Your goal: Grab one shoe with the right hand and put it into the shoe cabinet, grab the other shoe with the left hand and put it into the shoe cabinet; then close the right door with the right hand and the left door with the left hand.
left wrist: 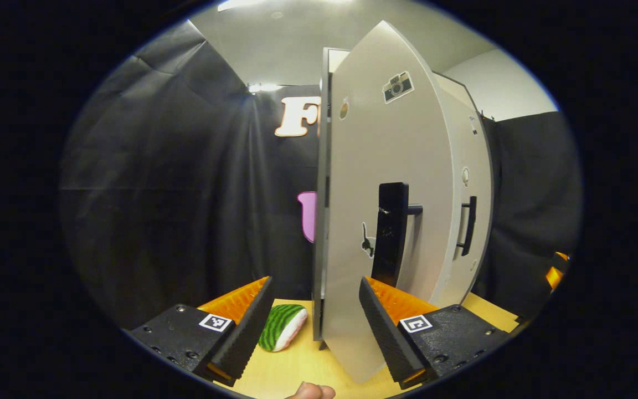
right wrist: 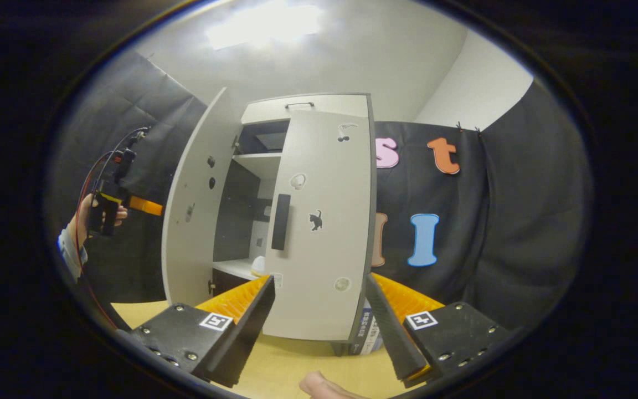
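Your left gripper (left wrist: 316, 318) has its fingers spread, straddling the lower edge of the half-open left door (left wrist: 385, 194) without gripping it. Your right gripper (right wrist: 319, 318) is likewise spread before the right door (right wrist: 324, 233), which stands partly ajar. A pale shoe (right wrist: 258, 266) sits on the lower shelf of the shoe cabinet (right wrist: 308, 105).

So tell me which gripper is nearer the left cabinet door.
Left. The left gripper has the left door's edge between its open fingers, handle just ahead. The right gripper faces the right door, with the left door farther off beyond the opening.
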